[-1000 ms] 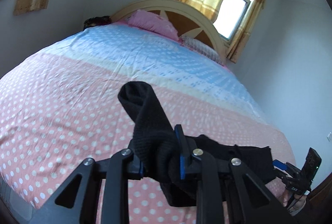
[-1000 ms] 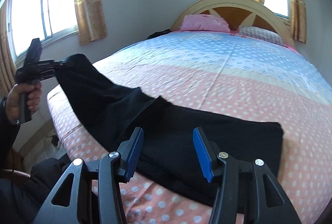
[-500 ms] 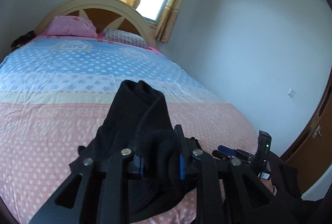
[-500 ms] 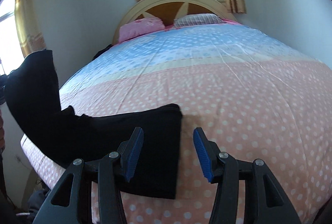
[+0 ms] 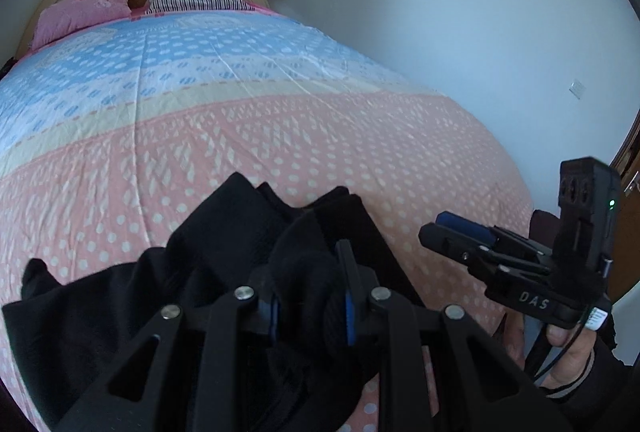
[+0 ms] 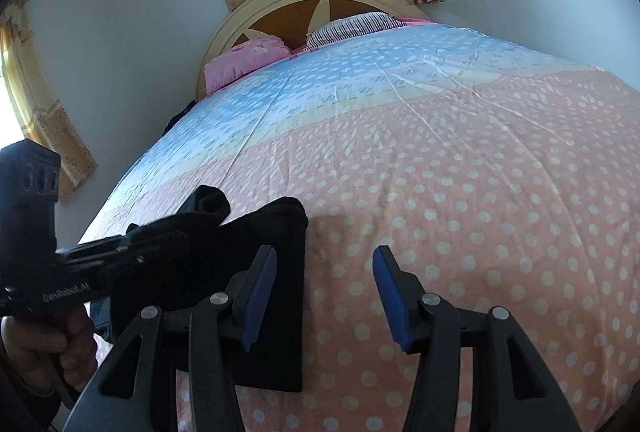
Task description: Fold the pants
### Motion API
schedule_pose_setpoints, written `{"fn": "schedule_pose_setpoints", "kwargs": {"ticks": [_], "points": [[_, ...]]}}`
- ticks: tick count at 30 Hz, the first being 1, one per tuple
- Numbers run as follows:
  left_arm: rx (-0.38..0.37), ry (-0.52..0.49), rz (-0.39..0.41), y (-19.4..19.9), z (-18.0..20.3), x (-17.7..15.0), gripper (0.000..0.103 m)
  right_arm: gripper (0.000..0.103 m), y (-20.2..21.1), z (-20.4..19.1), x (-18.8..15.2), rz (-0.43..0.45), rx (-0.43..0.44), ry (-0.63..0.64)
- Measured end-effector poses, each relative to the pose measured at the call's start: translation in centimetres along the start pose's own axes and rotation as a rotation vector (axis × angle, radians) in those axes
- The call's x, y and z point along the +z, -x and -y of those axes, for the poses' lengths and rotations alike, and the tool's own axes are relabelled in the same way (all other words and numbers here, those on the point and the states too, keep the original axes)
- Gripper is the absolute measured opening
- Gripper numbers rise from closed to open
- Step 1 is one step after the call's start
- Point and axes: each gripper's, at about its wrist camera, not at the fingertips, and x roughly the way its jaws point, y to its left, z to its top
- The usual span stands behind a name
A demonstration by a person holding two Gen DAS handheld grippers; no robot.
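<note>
Pants (image 5: 224, 272): one black pair, lying at the near edge of the bed (image 5: 280, 136), part of it already doubled over on itself.
Feel: soft knit that looks light and limp; it will likely sag and bunch wherever it is not supported, and should not slip much between the pads.
Left gripper (image 5: 310, 306): clenched on a bunched end of the pants, cloth bulging between the blue pads.
Right gripper (image 6: 324, 296): released, nothing between its pads, hovering just over the right edge of the folded cloth.
Where to hold: judged best at a hem or corner, both layers pinched together, not mid-panel.
Count: one pair of pants, two grippers, one pink pillow (image 6: 244, 62), one striped pillow (image 6: 352, 26), one bed.
</note>
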Motion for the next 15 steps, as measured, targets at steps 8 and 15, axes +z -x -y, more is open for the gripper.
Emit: {"fn": "schedule_pose_setpoints", "kwargs": {"ticks": [8, 15], "points": [[-0.006, -0.055, 0.026, 1.5, 1.9, -1.6, 0.036, 0.052, 0.0, 0.4, -0.3, 0.009, 0.079, -0.039], [0.0, -0.077, 0.192, 7.5, 0.6, -3.2, 0.067, 0.057, 0.0, -1.7, -0.2, -0.019, 0.229, -0.03]]}}
